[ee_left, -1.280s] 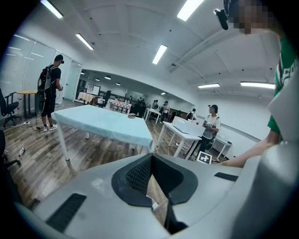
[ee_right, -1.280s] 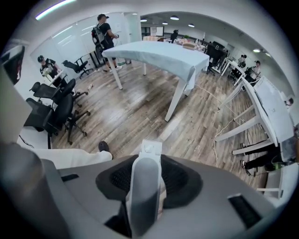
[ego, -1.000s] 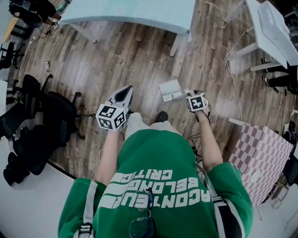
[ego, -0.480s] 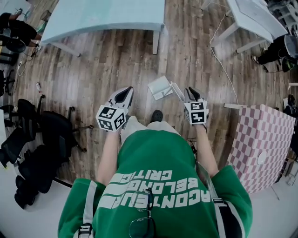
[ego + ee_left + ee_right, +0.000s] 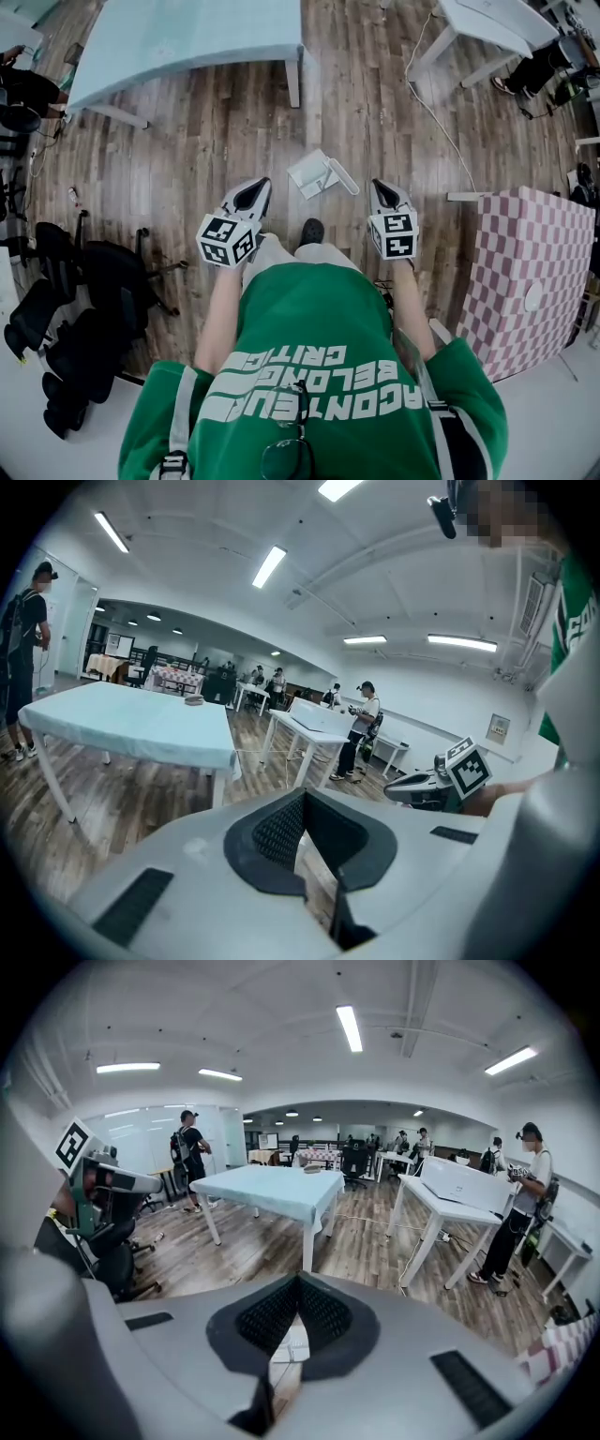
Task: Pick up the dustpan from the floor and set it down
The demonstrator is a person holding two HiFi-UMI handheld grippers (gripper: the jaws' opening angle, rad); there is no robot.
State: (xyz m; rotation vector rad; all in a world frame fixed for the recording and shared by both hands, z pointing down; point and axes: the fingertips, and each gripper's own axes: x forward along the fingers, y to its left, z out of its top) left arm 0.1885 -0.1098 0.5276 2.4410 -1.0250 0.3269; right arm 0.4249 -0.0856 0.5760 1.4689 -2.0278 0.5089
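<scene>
The left tool hangs pressed together and empty above the floor, apparently not needed for this job. Ahead of the person's shoe, the white dustpan lies on the floor between both tools, touched by neither, so it looks set down. The right tool has just been closing on nothing; its jaws meet, clear of the handle.
</scene>
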